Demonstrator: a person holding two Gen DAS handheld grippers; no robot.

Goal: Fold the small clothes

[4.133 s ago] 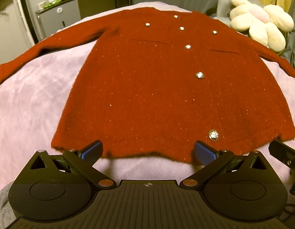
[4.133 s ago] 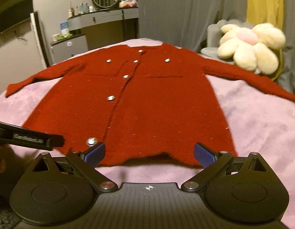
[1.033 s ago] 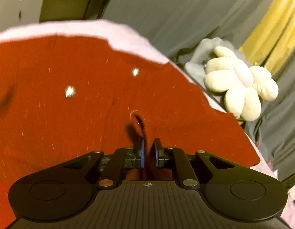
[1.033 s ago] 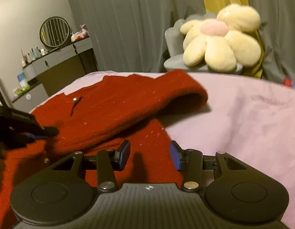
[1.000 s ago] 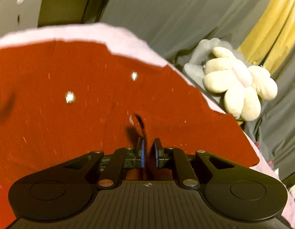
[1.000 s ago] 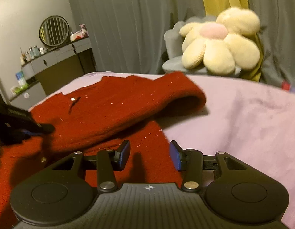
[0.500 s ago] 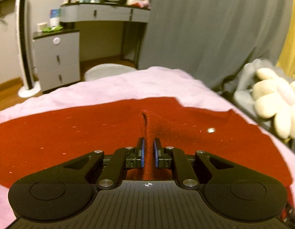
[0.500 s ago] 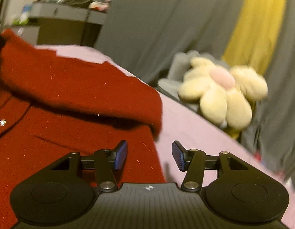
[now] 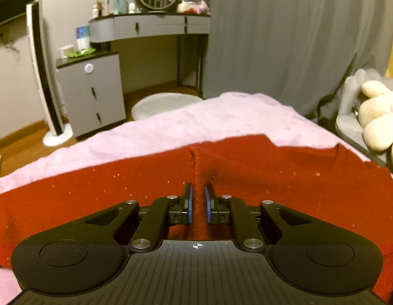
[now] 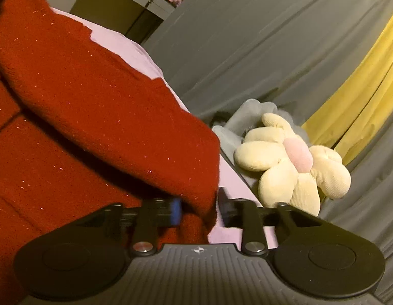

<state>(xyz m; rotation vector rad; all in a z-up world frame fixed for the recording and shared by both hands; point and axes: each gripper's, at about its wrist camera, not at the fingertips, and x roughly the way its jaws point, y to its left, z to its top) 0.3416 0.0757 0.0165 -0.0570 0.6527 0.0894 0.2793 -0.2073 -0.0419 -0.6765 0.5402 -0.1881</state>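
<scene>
A red knit cardigan [image 9: 272, 178] lies on a pink blanket [image 9: 196, 117]. My left gripper [image 9: 198, 198] is shut on a raised pinch of its fabric, which forms a ridge running away from the pads. In the right wrist view, which is tilted, a sleeve [image 10: 107, 96] lies folded over the cardigan's body. My right gripper [image 10: 199, 208] is at the sleeve's end [image 10: 199, 178] with its jaws closing. The red fabric fills the gap between the blurred pads.
A cream flower plush [image 10: 293, 167] on a grey cushion sits beside the bed's right edge. Beyond the far edge are a grey drawer unit [image 9: 92, 91], a vanity table [image 9: 150, 28], a tower fan [image 9: 44, 76] and a round white stool [image 9: 166, 104]. Grey and yellow curtains hang behind.
The left gripper kept its pinch and swung left, from facing the plush to facing the dresser. The right gripper rolled, moved onto the folded sleeve's end and narrowed its jaws around it.
</scene>
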